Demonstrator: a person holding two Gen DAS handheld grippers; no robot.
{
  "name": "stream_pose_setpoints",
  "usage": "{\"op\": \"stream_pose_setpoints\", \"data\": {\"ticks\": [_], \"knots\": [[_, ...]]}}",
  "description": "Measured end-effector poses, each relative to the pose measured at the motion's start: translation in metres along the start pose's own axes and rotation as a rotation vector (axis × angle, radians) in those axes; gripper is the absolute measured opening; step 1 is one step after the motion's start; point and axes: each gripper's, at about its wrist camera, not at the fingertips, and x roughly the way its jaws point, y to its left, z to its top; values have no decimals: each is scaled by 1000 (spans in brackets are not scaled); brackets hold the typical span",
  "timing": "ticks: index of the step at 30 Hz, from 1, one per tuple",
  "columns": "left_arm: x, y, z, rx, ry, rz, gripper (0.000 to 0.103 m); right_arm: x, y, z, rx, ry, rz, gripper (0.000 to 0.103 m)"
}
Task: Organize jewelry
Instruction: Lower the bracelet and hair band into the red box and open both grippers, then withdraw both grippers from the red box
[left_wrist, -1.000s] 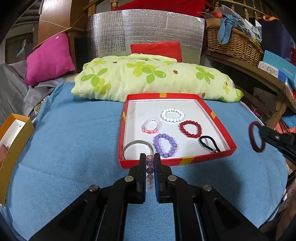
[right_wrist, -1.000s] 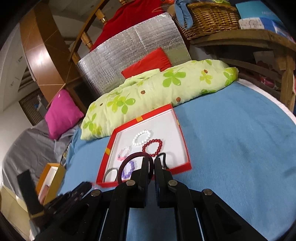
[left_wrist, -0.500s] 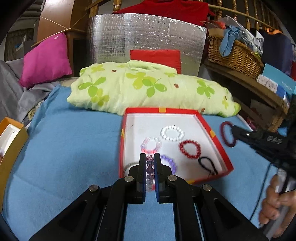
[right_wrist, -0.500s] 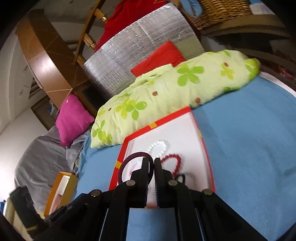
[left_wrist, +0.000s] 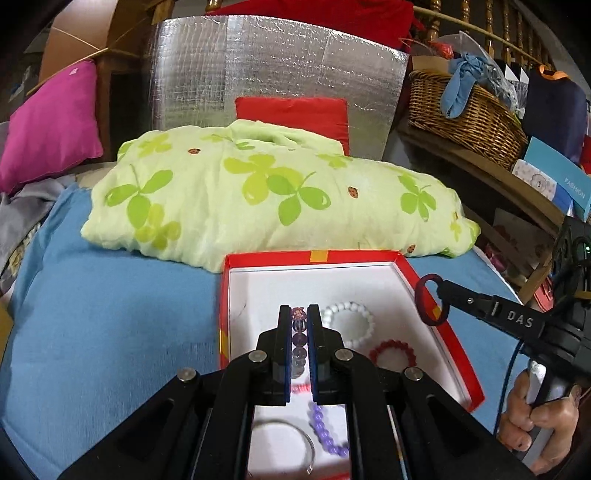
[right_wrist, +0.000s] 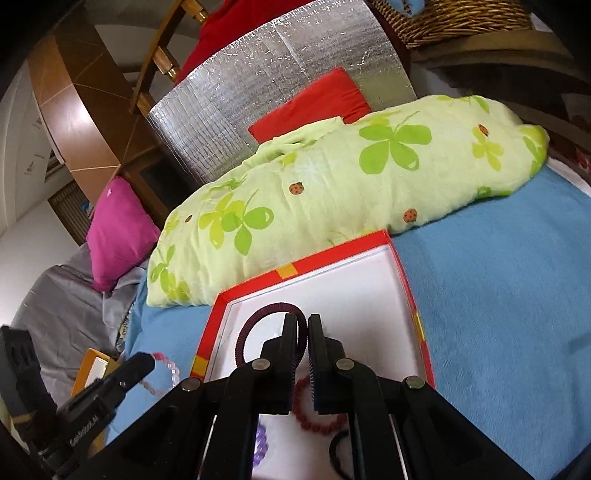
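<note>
Both grippers loaded and hanging over the red box (left_wrist: 439, 325) — a two-handed drop-off by the look of it. Left gripper (left_wrist: 299, 317) pinched narrow on a beaded bracelet (left_wrist: 298, 326), translucent purple and pink beads strung down between the blue pads, held edge-on so the loop dangles clear of the box floor. Right gripper (right_wrist: 302, 325) likewise closed tight, clamping a dark maroon hair tie (right_wrist: 258, 321) at one point of its ring, the rest of the loop standing free to the left of the fingers. Seen from the left wrist view as well: same maroon ring (left_wrist: 428, 302) poised just above the box's right wall.

Inside already: white bead bracelet (left_wrist: 347, 319), red bead bracelet (left_wrist: 393, 350), purple bead bracelet (left_wrist: 327, 434), silver bangle (left_wrist: 291, 443), something black at the lower edge of the right view (right_wrist: 338, 459). Near half crowded, far half of the white floor bare — probably the reason for carrying both pieces forward and high, over the pieces already laid down.

In the way: the white beads right beside the left fingertips, so a straight drop risks a tangle there. Behind the box, green clover-print pillow (left_wrist: 258, 199) pressed up against the far wall, limiting overshoot. Blue blanket (left_wrist: 110, 314) all round; magenta cushion (left_wrist: 48, 122), silver insulated panel (left_wrist: 277, 62) and wicker basket (left_wrist: 469, 118) well back, no bother. Orange box (right_wrist: 92, 369) off to the left, apart from the action.
</note>
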Motion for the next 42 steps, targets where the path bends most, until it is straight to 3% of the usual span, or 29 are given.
{"op": "stream_pose_setpoints", "data": {"ticks": [7, 22, 25, 27, 32, 35, 38, 42], "knots": [[25, 16, 9, -66, 45, -60, 8, 16, -14, 10, 27, 29, 7, 6], [81, 1, -5, -36, 151, 29, 8, 44, -26, 10, 36, 107, -91, 9], [84, 1, -8, -29, 165, 48, 26, 47, -29, 9, 35, 112, -119, 10], [82, 1, -9, -10, 150, 71, 47, 51, -32, 8, 41, 122, -134, 10], [64, -6, -9, 39, 110, 104, 53, 46, -35, 10, 61, 115, -123, 11], [51, -14, -11, 75, 87, 137, 62, 37, -34, 12, 62, 94, -106, 20], [33, -25, -16, 106, 67, 198, 73, 28, -30, 13, 50, 74, -98, 21], [12, -35, -20, 124, 40, 287, 78, 15, -18, 13, -24, 73, -122, 21]]}}
